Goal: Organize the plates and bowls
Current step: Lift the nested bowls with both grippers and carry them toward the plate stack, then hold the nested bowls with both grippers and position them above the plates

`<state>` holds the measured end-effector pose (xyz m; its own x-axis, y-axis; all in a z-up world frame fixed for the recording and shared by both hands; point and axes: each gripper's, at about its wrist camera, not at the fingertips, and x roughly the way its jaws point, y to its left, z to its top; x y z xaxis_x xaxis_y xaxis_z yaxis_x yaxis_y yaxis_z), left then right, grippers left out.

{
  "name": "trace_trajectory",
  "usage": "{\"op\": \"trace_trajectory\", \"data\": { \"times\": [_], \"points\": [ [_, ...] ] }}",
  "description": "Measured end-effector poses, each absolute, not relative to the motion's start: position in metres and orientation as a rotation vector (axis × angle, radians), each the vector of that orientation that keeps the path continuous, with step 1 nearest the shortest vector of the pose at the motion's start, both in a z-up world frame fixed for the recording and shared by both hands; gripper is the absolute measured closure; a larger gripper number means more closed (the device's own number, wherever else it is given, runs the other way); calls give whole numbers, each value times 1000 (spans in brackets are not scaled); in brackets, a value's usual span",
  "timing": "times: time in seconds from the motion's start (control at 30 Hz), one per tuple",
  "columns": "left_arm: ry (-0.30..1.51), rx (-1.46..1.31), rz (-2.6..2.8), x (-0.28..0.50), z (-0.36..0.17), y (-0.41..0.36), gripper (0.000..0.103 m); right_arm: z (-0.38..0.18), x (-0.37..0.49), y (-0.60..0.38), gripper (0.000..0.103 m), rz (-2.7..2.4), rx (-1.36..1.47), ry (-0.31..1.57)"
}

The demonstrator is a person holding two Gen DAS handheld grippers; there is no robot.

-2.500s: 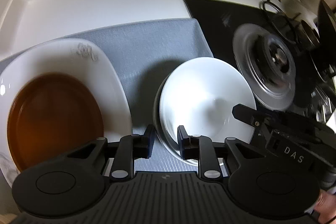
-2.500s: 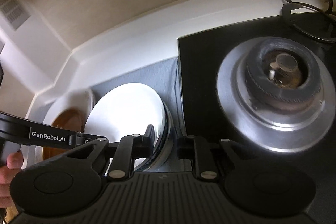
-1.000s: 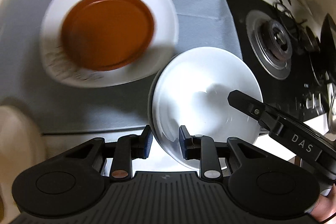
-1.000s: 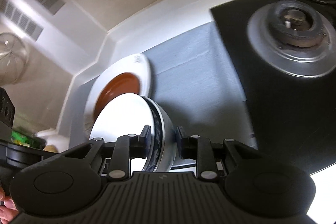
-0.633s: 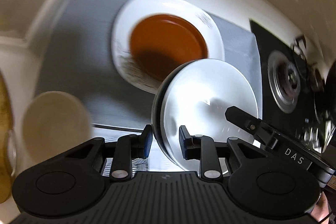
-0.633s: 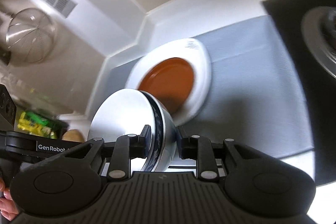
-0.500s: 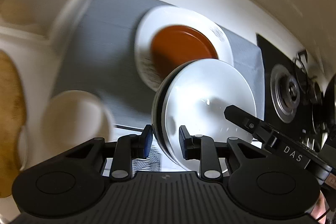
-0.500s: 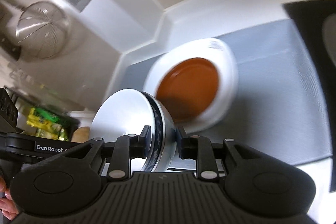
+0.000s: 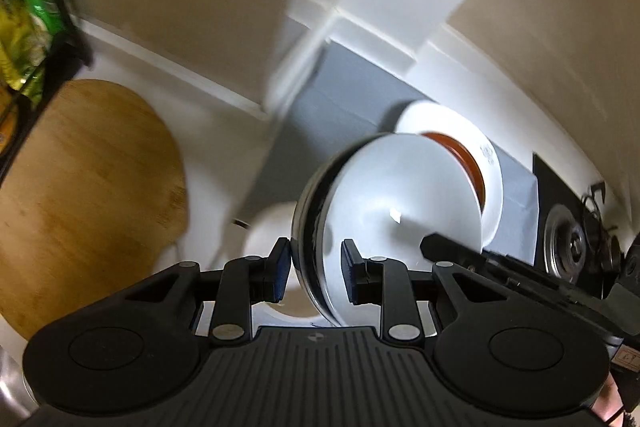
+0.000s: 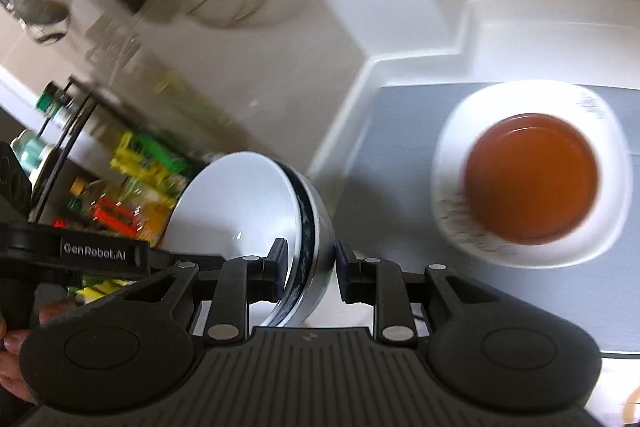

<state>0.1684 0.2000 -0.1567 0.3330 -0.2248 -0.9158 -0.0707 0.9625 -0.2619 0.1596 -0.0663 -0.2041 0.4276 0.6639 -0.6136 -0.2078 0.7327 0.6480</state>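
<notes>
Both tongs were clamped on opposite rims of the stacked white bowls [image 9: 384,203], left gripper [image 9: 314,271] and right gripper [image 10: 310,269] each pinching the edge, the stack held up in the air and tilted. Looked like the carry step, so next would probably be picking a landing spot and lowering level. Farther off, the brown plate [image 10: 532,177] sat on the white square plate [image 10: 600,239] on the grey mat [image 10: 400,147].

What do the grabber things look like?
Both are black plastic. The left gripper and right gripper each have two flat fingers with dark blue pads, silver screws, round discs and a ribbed base. White letters on one read GenRobot.AI.
</notes>
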Motion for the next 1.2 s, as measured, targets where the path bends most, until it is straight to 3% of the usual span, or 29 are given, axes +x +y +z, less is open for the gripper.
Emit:
{"op": "trace_trajectory", "data": {
  "times": [0.17,0.67,1.2],
  "points": [
    [1222,-316,-105,169,-160,219,74,-202,157,-49,75,594,467,1004],
    [1368,-402,-122,178,-247,244,74,-250,155,-20,76,534,303,1144],
    [1380,-436,-123,178,-271,247,76,-262,162,-6,74,545,138,1178]
  ]
}}
